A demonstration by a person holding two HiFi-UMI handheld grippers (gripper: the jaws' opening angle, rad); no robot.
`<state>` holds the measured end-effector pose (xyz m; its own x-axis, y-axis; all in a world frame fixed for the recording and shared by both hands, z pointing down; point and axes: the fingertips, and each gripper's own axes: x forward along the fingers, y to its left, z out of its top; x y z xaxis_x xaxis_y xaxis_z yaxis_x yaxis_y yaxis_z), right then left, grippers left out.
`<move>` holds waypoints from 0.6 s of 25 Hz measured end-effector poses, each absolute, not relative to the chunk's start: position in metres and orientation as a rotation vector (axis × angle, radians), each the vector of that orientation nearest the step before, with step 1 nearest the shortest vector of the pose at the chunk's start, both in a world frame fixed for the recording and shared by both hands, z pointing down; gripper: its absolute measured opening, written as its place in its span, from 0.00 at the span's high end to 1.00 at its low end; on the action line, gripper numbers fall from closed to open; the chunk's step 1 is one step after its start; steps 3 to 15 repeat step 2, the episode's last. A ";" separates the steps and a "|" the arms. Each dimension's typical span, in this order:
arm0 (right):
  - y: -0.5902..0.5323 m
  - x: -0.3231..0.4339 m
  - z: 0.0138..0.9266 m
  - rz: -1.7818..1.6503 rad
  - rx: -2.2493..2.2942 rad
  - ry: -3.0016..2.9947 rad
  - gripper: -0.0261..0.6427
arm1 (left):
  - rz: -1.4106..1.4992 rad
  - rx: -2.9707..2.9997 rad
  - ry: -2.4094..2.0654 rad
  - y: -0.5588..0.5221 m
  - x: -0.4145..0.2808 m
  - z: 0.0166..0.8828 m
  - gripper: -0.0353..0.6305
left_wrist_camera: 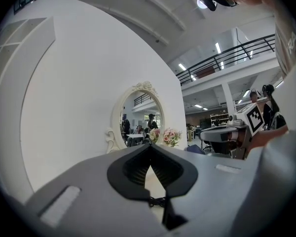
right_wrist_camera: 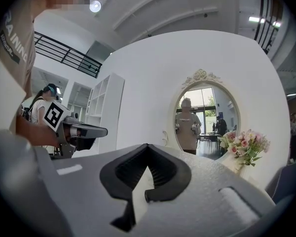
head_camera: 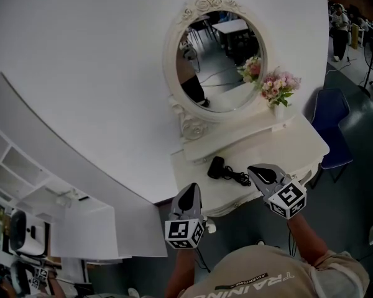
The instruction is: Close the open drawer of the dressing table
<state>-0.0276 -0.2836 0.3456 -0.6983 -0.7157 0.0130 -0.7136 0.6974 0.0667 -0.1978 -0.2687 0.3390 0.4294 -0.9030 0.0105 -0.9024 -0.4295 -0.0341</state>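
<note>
Left gripper (head_camera: 190,190) and right gripper (head_camera: 258,172) hang near the tabletop (head_camera: 298,143) front edge. Both jaws are pressed together and empty.

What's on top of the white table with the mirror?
An oval mirror, a bunch of pink flowers and a black gadget with a cord. The left tool and right tool cover parts of its front edge.

**Drawer of dressing table (head_camera: 298,143) out of sight behind two grippers**
In the head view, the left gripper (head_camera: 191,188) and right gripper (head_camera: 253,170) cover much of the table's front, so the drawer cannot be made out. A black corded item (head_camera: 219,168) on top is too small to identify. The blue chair (head_camera: 331,115) is half hidden behind the table.
</note>
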 end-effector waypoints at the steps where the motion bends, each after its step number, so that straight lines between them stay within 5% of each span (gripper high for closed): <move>1: -0.284 -0.028 0.346 -0.087 1.206 -2.856 0.96 | -0.039 -2.639 1.660 -0.268 -0.197 0.339 0.92; 15: -0.283 -0.028 0.346 -0.087 1.208 -2.854 0.96 | -0.037 -2.642 1.654 -0.268 -0.197 0.338 0.92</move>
